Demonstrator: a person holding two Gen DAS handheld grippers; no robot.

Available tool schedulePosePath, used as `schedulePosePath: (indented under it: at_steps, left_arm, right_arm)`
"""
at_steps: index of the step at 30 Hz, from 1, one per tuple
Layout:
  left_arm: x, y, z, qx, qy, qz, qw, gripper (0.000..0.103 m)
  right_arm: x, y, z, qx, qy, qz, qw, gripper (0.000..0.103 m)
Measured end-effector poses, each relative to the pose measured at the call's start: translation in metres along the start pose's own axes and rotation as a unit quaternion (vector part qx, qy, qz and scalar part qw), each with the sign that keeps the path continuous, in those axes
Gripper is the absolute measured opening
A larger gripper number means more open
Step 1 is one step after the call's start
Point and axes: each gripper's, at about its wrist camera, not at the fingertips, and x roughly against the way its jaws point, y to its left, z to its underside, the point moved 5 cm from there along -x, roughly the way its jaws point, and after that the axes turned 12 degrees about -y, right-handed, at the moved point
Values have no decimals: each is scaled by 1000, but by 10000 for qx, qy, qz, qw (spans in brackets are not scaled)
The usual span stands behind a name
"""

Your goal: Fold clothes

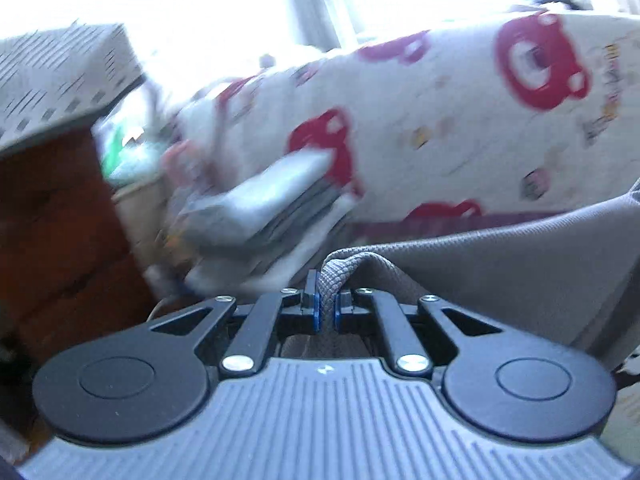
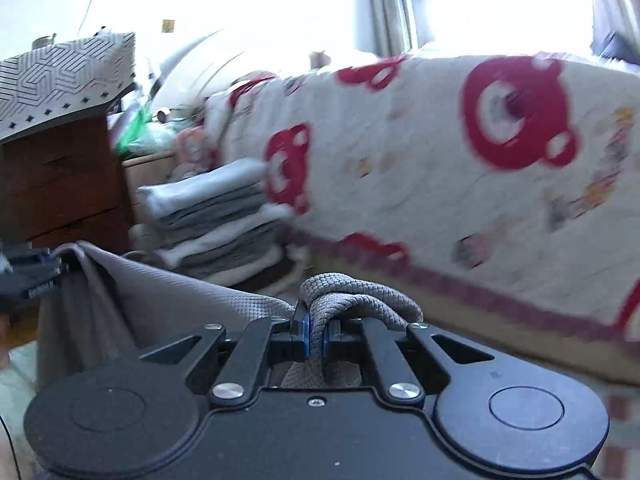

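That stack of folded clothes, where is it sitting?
The stack of folded clothes sits left of centre in both views, against the bear-print bed cover and right of the wooden dresser.

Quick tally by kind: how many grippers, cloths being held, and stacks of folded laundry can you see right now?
Grippers: 2, left gripper and right gripper, both shut on the cloth
Held grey cloth: 1
Folded stack: 1
Total: 4

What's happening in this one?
A person holds a claw in each hand, and both are shut on the same grey cloth. The left claw and the right claw each pinch a bunched edge, with the cloth hanging between them. A stack of folded clothes sits beside the bear-print bed cover.
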Motion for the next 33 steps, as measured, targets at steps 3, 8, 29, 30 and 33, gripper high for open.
schedulePosePath:
  at_steps: [3, 8, 29, 30, 33]
  left_arm:
    - [-6, -14, -32, 11, -311, 183, 9993, 6]
    - [-14, -22, -81, 254, -817, 490, 9951, 6]
    - [-138, -67, 208, 821, 2258, 1009, 9655, 56]
    - [-136, -69, 210, 880, 2242, 1103, 9643, 56]
    - [-124, -75, 208, 1136, 2101, 1516, 9591, 56]
  right_arm:
    - [25, -18, -24, -29, -107, 162, 9998, 6]
    - [70, -44, -69, -360, -477, 232, 9979, 6]
    - [-137, -94, 171, -667, 2031, 901, 9727, 39]
    - [-136, -87, 174, -662, 2070, 751, 9732, 43]
    - [-126, -60, 179, -643, 2109, 193, 9752, 51]
